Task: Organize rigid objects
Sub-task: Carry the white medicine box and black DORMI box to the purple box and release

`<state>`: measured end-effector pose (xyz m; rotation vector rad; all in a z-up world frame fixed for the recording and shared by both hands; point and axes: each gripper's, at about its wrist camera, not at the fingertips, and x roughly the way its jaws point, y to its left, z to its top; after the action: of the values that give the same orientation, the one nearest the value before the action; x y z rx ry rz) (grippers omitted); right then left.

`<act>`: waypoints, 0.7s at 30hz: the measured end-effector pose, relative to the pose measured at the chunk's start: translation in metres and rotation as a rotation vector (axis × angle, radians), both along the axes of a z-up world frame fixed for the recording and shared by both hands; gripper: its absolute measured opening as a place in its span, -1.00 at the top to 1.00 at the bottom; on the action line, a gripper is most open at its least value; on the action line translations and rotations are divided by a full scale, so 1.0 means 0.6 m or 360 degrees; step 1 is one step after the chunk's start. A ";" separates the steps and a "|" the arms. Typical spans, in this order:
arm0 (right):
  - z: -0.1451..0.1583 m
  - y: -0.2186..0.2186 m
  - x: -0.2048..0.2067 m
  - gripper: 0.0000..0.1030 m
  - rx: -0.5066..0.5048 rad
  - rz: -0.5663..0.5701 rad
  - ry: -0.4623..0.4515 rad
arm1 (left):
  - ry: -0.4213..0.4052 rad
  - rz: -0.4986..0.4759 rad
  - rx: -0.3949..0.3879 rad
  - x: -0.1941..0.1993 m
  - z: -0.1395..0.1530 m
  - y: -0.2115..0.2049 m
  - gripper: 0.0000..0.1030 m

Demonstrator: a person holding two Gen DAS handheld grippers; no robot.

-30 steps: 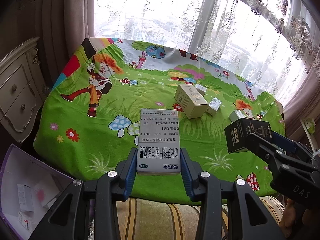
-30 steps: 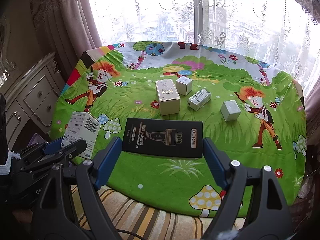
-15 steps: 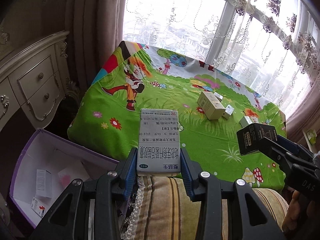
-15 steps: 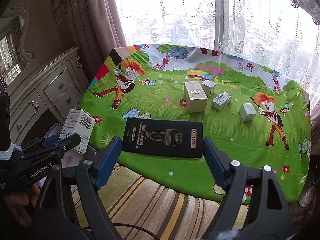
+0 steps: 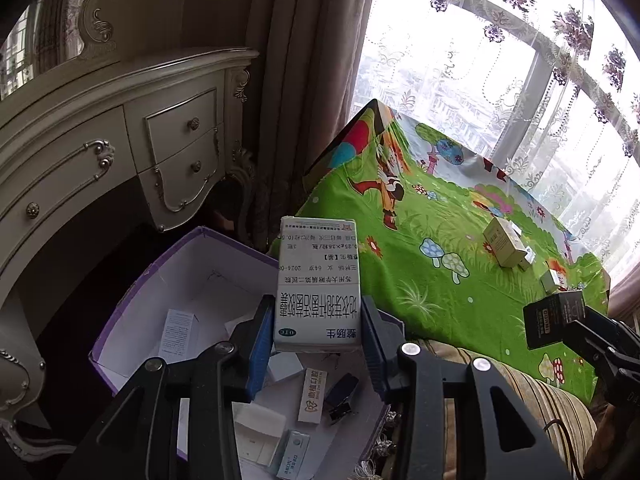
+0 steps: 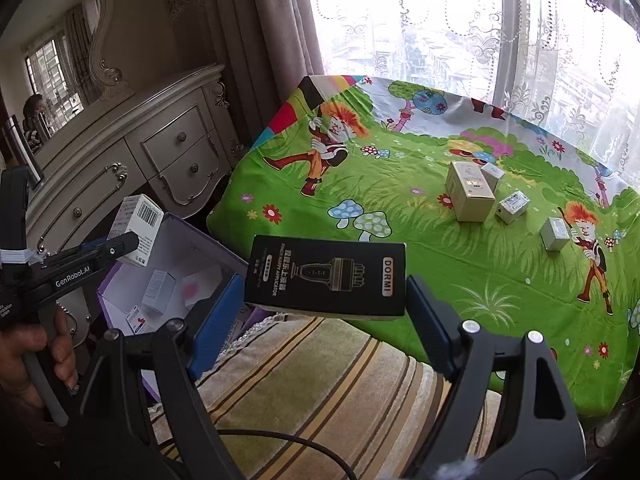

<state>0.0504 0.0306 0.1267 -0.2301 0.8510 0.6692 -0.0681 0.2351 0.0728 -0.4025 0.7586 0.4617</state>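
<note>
We see an open storage box (image 5: pixel 132 322) on the floor between the dresser (image 5: pixel 100 160) and the counter's (image 6: pixel 400 240) left edge, with small cartons lying inside. Over it, our left tongs (image 5: pixel 318 332) hold a medicine carton (image 5: pixel 318 284). Our right tongs (image 6: pixel 324 300) hold a flat box (image 6: pixel 326 276) before the counter's near edge. Four small boxes (image 6: pixel 470 192) sit together toward the counter's far right corner.

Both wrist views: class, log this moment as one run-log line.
left hand-held gripper: shut on white medicine box, over purple box | right hand-held gripper: shut on black DORMI box
</note>
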 end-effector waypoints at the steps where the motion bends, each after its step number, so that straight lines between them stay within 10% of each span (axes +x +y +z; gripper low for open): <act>1: -0.004 0.012 -0.007 -0.63 -0.0003 0.0033 0.0014 | 0.0006 0.0015 -0.0001 -0.007 -0.003 0.007 0.19; 21: -0.082 0.175 -0.124 -0.65 -0.0285 0.0540 0.0069 | 0.0097 0.0071 -0.0093 -0.059 -0.064 0.040 0.17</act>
<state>-0.0242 0.1353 0.0778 -0.5309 0.9238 0.9169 -0.1034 0.2589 0.0344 -0.4620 0.8251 0.4962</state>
